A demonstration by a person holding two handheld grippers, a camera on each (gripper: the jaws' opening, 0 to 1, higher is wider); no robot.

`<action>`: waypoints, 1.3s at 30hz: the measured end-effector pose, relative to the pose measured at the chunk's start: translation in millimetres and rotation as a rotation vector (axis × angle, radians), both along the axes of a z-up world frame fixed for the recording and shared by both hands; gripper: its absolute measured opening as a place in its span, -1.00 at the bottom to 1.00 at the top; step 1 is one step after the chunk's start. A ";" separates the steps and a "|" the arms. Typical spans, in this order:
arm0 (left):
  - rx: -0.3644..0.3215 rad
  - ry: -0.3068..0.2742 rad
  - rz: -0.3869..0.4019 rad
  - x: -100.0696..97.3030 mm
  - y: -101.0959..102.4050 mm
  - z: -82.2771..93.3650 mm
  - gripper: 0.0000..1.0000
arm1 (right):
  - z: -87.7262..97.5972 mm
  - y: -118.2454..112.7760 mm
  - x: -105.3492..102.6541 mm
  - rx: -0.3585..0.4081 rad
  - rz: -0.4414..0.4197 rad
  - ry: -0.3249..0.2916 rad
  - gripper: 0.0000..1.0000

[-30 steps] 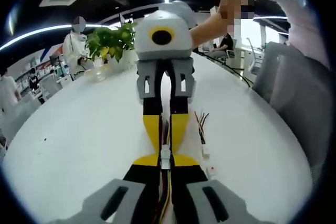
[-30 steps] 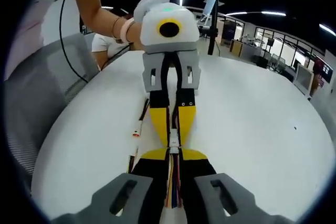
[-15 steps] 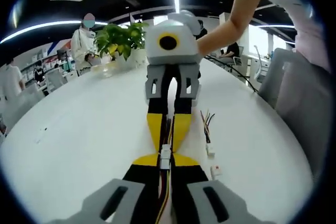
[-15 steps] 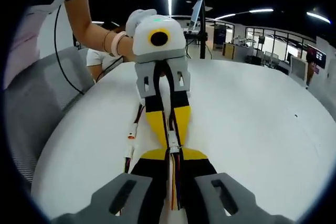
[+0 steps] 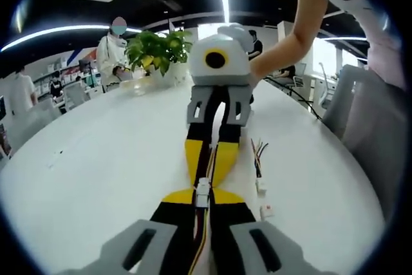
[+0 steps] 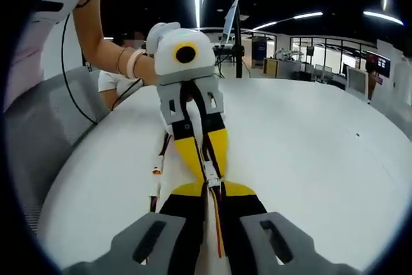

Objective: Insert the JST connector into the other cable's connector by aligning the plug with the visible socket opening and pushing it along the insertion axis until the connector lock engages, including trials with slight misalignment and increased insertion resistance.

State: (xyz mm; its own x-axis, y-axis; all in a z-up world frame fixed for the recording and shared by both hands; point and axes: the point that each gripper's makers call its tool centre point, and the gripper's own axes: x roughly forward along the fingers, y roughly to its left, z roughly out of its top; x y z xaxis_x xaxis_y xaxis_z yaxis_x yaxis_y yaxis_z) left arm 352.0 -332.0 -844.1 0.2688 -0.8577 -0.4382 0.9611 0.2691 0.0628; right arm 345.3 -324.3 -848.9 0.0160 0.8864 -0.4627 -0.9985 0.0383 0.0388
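Observation:
Above the white table (image 5: 96, 159), my left gripper (image 5: 203, 194) and my right gripper (image 5: 207, 173) meet tip to tip, yellow fingertips nearly touching. A small white JST connector pair (image 5: 203, 191) sits between them, with coloured wires running back through my left jaws. In the right gripper view the same white connector pair (image 6: 211, 176) lies just ahead of my right gripper (image 6: 213, 189). My left gripper (image 6: 206, 164) faces it, slanting up and to the left. Each gripper is shut on its own cable end. Whether the lock has caught is not visible.
Spare cables with white connectors (image 5: 260, 181) lie on the table beside the grippers, and show as spare cables (image 6: 157, 170) in the right gripper view. A potted plant (image 5: 154, 49) and a standing person (image 5: 116, 53) are at the far edge. A grey chair (image 5: 367, 127) stands close by.
Both hands have drifted a little, so the facing gripper now sits off-centre and slanted in each view. The connector stays pinched between the tips.

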 end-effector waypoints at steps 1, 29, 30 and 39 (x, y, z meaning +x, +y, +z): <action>-0.002 0.005 0.005 0.0 0.3 -0.1 -0.97 | 0.0 0.2 0.3 0.003 -0.004 0.002 -0.88; -0.206 0.059 0.190 11.5 12.9 45.0 -0.65 | 30.4 -1.0 15.4 0.106 -0.103 0.043 -0.66; -0.204 0.054 0.190 11.9 14.4 47.3 -0.63 | 33.1 -1.2 16.2 0.112 -0.109 0.042 -0.66; -0.169 -0.020 0.175 3.2 21.2 69.1 -0.61 | 61.2 -3.3 -2.7 0.171 -0.075 0.039 -0.53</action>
